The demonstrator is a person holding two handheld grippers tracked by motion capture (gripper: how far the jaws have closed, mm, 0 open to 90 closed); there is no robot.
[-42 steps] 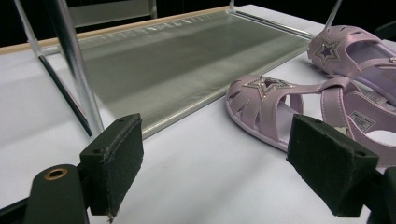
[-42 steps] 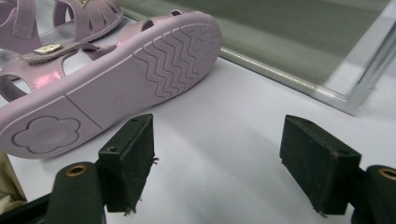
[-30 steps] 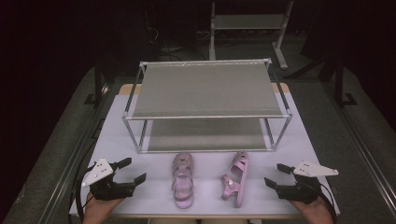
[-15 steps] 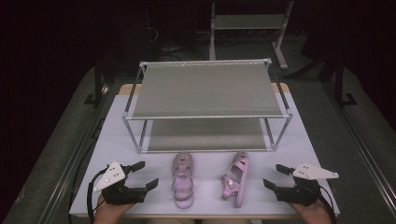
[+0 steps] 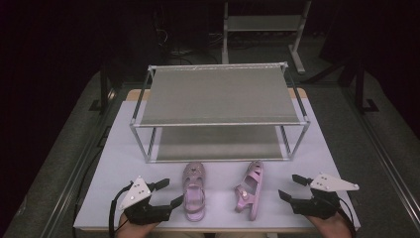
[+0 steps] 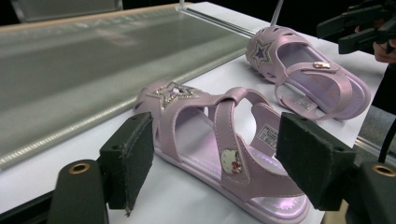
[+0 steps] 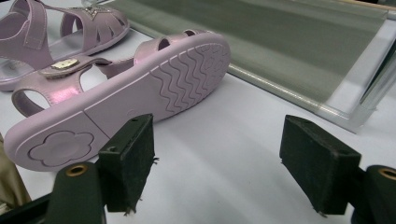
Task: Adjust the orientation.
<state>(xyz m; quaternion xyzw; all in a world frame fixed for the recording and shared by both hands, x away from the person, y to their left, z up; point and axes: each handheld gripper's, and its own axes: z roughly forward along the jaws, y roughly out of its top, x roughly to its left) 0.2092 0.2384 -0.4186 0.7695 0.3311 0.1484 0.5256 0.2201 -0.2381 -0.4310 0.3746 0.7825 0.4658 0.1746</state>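
Two pink child's sandals lie near the table's front edge. The left sandal [image 5: 194, 191] [image 6: 224, 154] stands upright on its sole, with a star on the toe. The right sandal [image 5: 250, 188] [image 7: 140, 93] lies tipped on its side, its wavy sole facing my right gripper. My left gripper [image 5: 171, 192] [image 6: 219, 158] is open just left of the left sandal, jaws wide and pointed at its heel strap. My right gripper [image 5: 288, 186] [image 7: 217, 163] is open a little right of the right sandal, with nothing between its fingers.
A two-tier metal shoe rack [image 5: 218, 94] with grey mesh shelves stands mid-table behind the sandals; its lower shelf [image 7: 280, 42] is just past them. The white table [image 5: 124, 158] has bare room at either side of the rack. A second rack [image 5: 262, 22] stands in the dark beyond.
My left gripper has moved right, from the table's left front to close beside the left sandal. The right gripper and both sandals have stayed nearly where they were.
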